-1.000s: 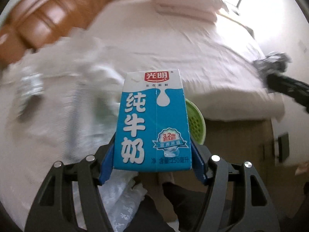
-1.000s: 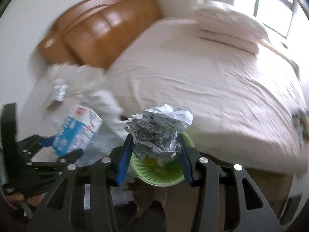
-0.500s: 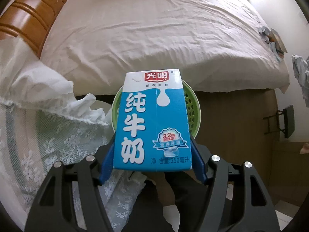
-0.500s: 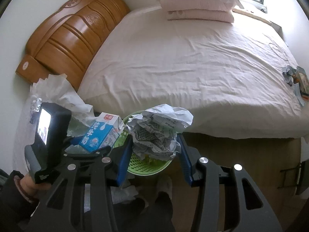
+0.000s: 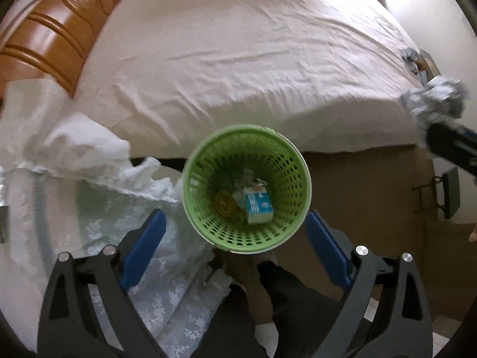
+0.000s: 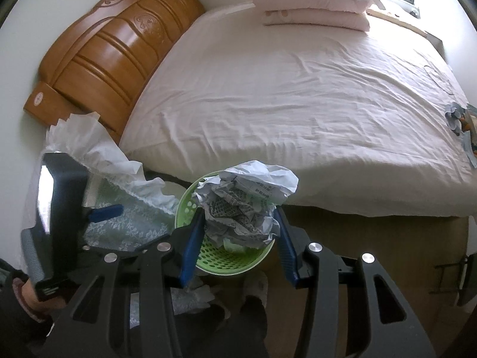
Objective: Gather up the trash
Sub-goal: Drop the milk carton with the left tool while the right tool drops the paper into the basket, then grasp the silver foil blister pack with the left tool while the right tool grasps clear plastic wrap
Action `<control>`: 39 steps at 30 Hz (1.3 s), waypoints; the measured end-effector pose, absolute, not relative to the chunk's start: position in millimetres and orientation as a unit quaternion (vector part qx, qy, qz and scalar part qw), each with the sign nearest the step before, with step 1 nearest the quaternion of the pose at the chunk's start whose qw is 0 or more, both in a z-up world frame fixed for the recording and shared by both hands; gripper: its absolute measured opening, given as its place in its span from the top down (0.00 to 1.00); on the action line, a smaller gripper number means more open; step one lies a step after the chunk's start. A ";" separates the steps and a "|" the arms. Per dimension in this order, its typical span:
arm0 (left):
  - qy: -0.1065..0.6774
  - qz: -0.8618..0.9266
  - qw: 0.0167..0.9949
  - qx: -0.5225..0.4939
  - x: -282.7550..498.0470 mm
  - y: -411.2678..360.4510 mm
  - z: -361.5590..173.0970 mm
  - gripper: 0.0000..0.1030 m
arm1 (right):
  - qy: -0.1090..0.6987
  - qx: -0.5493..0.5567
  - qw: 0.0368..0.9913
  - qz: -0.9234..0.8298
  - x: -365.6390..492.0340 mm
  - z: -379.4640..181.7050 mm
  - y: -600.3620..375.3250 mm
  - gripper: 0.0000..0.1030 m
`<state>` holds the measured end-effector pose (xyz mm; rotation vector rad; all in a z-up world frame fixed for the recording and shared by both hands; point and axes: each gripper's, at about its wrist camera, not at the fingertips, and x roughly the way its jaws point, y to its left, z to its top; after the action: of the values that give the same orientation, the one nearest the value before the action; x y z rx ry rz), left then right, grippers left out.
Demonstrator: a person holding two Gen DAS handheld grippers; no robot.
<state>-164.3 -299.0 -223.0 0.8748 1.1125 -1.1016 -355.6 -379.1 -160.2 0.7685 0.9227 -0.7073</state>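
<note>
Since the left gripper (image 5: 234, 240) has just spread above the green basket (image 5: 301, 161), the milk carton (image 5: 258, 205) lies inside; the right gripper (image 6: 240, 228), over its rim, pinches crumpled paper (image 6: 247, 197), likely next.

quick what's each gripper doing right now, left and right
Left gripper: open and empty, jaws just opened; milk carton lies in the green basket.
Right gripper: shut on crumpled paper.

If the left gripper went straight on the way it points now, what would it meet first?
Probably the open mouth of the green basket straight ahead of the left gripper, then the milk carton at its bottom. Depth is uncertain.
</note>
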 end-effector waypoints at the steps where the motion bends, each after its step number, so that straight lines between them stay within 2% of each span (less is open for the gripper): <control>1: 0.482 -0.481 0.628 0.377 -163.4 -296.6 -218.3 0.12 | 0.426 0.355 0.766 -0.325 -354.3 -161.0 -379.5 0.54; 9: 0.460 -0.462 0.679 0.339 -139.1 -259.2 -171.9 0.09 | 0.457 0.371 0.758 -0.280 -317.1 -200.8 -378.5 0.50; 11: 0.457 -0.453 0.690 0.330 -131.0 -249.9 -165.6 0.09 | 0.463 0.377 0.756 -0.268 -305.2 -211.3 -376.6 0.35; 13: 0.457 -0.440 0.704 0.320 -122.0 -241.5 -160.7 0.09 | 0.468 0.374 0.755 -0.268 -293.5 -218.5 -372.2 0.12; 15: 0.461 -0.431 0.711 0.311 -113.6 -234.9 -157.4 0.09 | 0.478 0.365 0.749 -0.279 -283.2 -222.7 -367.3 0.07; 29: 0.465 -0.377 0.758 0.260 -73.3 -196.2 -144.1 0.08 | 0.477 0.357 0.752 -0.284 -270.0 -198.1 -361.6 0.05; 39: 0.489 -0.256 0.808 0.205 37.4 -158.7 -149.2 0.08 | 0.452 0.343 0.785 -0.248 -241.2 -162.0 -344.8 0.03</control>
<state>37.4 -158.7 -149.2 0.4386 1.0459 -0.5465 -241.2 -344.8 -162.0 0.7395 0.9754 -0.5351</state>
